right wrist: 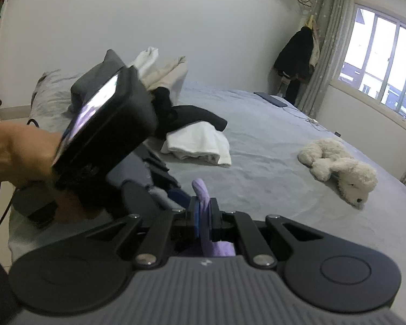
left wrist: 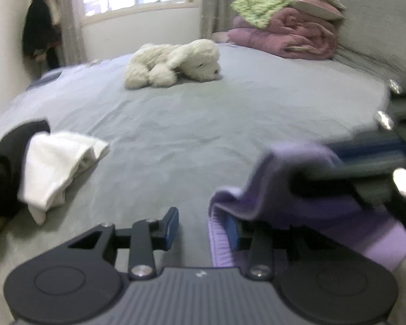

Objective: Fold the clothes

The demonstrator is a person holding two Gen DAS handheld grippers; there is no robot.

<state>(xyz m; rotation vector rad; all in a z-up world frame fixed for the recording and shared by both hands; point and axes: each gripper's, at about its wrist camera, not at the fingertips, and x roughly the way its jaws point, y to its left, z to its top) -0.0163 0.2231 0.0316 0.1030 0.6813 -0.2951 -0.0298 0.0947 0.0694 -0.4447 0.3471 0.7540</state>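
Observation:
A lilac garment (left wrist: 259,187) hangs low over the grey bed (left wrist: 203,122) at the right of the left wrist view. My right gripper (right wrist: 203,212) is shut on a fold of the lilac garment (right wrist: 201,189), which sticks up between its pads. It appears blurred in the left wrist view as the right gripper (left wrist: 311,173), coming in from the right. My left gripper (left wrist: 203,226) stands open just beside the garment's ribbed hem. The cloth drapes over its right finger (left wrist: 234,230) and its left finger (left wrist: 173,226) is clear of it. A hand (right wrist: 21,157) holds the left gripper's body (right wrist: 108,124).
A folded white garment (left wrist: 56,168) lies on a black one (left wrist: 8,162) at the left, with more clothes piled behind (right wrist: 162,73). A white plush dog (left wrist: 176,62) lies mid-bed. Folded quilts (left wrist: 284,32) are stacked by the grey headboard (left wrist: 379,27). Dark coats (right wrist: 297,51) hang in the corner.

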